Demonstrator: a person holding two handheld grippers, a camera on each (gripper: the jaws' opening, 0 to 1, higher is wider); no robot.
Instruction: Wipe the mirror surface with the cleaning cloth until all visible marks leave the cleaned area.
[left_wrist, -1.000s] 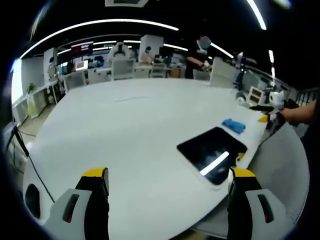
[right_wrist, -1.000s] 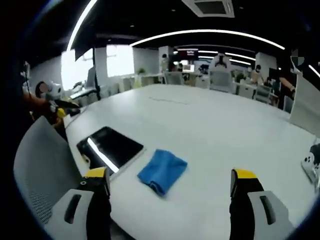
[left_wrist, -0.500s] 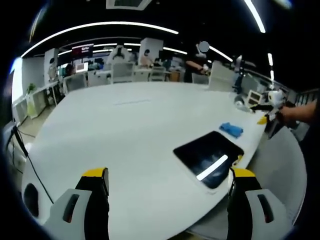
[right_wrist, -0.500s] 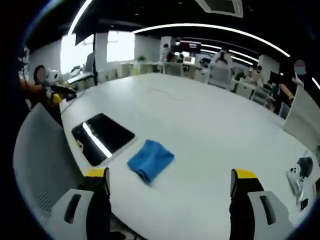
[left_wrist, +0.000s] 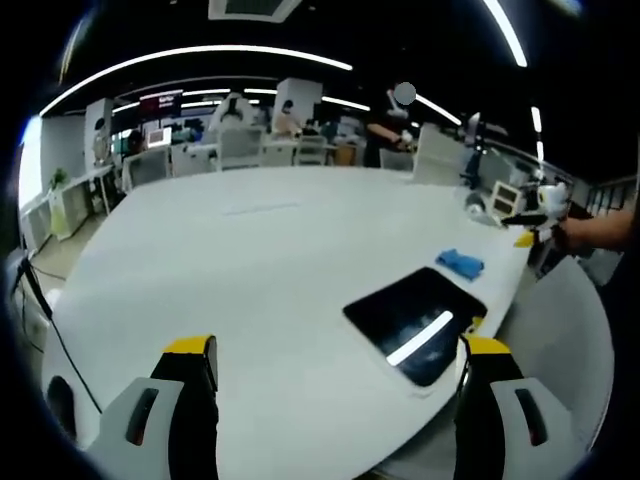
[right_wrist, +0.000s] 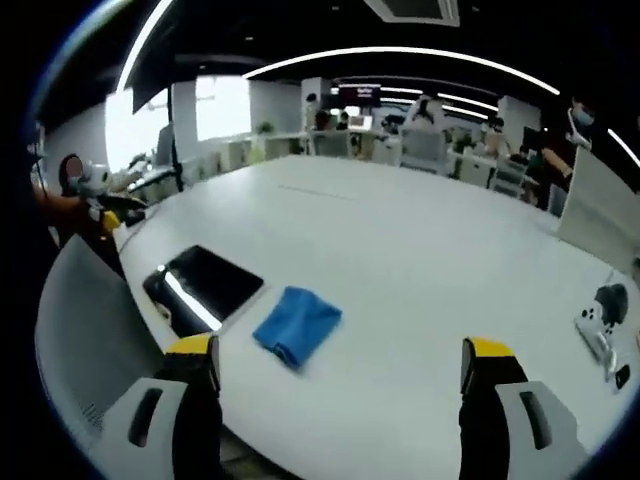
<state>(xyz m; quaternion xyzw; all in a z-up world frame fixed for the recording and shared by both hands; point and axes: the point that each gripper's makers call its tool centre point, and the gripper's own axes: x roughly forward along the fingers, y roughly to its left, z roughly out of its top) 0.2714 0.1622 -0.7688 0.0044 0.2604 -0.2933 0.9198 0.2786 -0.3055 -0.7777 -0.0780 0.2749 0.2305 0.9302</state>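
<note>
Compared with a second earlier, the mirror (left_wrist: 414, 322) sits slightly further left and lower in the left gripper view, and the blue cleaning cloth (right_wrist: 297, 325) has slid left and up in the right gripper view; the whole picture shifts in both, so the cameras moved, not the things.

The left tool (left_wrist: 335, 395) has its jaws wide apart at the bottom of its view, holding and touching nothing. The right tool (right_wrist: 340, 395) stands the same way, jaws apart and empty, above the near edge of the white counter (right_wrist: 430, 260).

In the right gripper view the mirror (right_wrist: 203, 287) lies flat at the left of centre near the counter's edge, a bright light strip reflected in it, with the cloth just beside it to the right; whether they touch cannot be told. In the left gripper view the cloth (left_wrist: 459, 264) lies just beyond the mirror, right of centre. A grey chair back (right_wrist: 85, 330) stands at the left edge, next to the mirror. A small game controller (right_wrist: 598, 325) lies at the far right of the counter (left_wrist: 250, 260).
</note>
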